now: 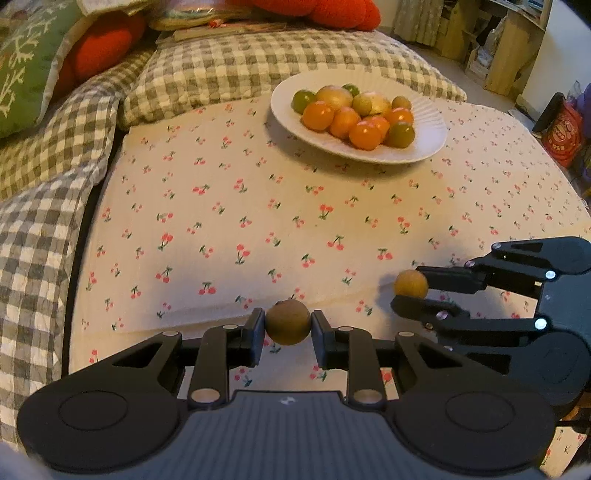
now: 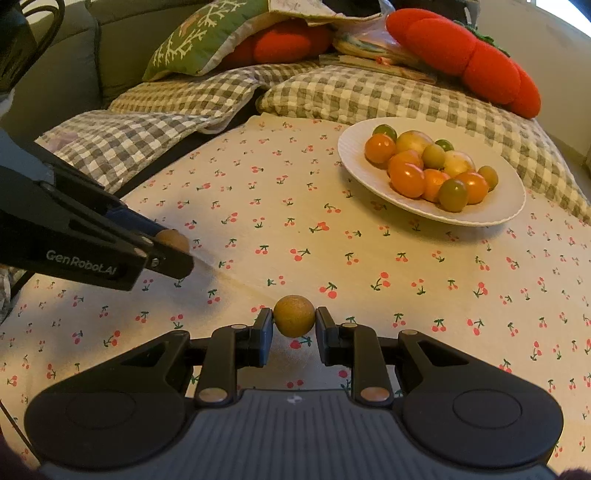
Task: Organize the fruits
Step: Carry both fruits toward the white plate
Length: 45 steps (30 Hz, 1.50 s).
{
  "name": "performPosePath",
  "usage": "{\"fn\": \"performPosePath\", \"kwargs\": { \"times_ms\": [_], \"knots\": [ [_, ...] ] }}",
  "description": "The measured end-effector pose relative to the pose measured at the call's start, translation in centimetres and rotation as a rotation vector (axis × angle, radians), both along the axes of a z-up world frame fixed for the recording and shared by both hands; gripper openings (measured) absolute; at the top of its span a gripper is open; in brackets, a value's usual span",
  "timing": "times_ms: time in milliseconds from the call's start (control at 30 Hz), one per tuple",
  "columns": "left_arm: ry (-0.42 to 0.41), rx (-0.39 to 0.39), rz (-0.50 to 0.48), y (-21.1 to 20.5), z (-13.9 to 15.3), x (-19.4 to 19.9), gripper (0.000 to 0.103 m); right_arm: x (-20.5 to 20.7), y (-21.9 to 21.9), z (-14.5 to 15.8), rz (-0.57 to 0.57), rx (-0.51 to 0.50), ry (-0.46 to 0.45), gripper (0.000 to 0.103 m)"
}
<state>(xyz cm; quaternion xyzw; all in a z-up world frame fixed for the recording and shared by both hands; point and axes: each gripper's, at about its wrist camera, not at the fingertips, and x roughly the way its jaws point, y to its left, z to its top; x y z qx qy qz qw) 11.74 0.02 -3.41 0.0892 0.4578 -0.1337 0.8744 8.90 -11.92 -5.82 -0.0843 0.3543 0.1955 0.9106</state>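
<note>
A white plate [image 1: 424, 122] [image 2: 354, 162] with several orange, green and yellow fruits sits at the far side of the cherry-print cloth. My left gripper [image 1: 288, 326] is shut on a small brown round fruit [image 1: 288, 322], held low over the cloth; it also shows in the right wrist view [image 2: 173, 246] at the left, with its fruit [image 2: 173, 238]. My right gripper [image 2: 294, 320] is shut on a similar brown round fruit [image 2: 294, 314]; it shows in the left wrist view [image 1: 410, 290] at the right with that fruit [image 1: 410, 283].
Checked grey-and-white cushions [image 1: 258, 66] [image 2: 369, 92] lie behind the plate, with red plush pillows [image 2: 472, 55] and a green pillow [image 2: 199, 33] beyond. A red bag [image 1: 561, 133] and wooden shelves [image 1: 513, 40] stand at the right.
</note>
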Motion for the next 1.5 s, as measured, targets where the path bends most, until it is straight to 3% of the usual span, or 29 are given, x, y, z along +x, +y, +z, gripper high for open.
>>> {"fn": "performPosePath", "kwargs": {
  "times_ms": [300, 833, 1200, 1500],
  "knots": [
    [-0.031, -0.027, 0.023, -1.1, 1.3, 0.9, 0.018, 1.5, -0.3, 2.5, -0.023, 0.011, -0.078, 0.022],
    [-0.058, -0.090, 0.068, -2.8, 3.1, 3.9, 0.018, 4.8, -3.1, 4.8, -0.125, 0.047, -0.093, 0.022],
    [-0.145, -0.160, 0.060, -4.1, 6.4, 6.6, 0.018, 7.7, -6.6, 7.9, -0.240, 0.115, -0.137, 0.022],
    [-0.148, -0.164, 0.043, -6.3, 4.4, 10.2, 0.018, 10.9, -9.5, 7.4, -0.353, 0.145, -0.104, 0.022]
  ]
}}
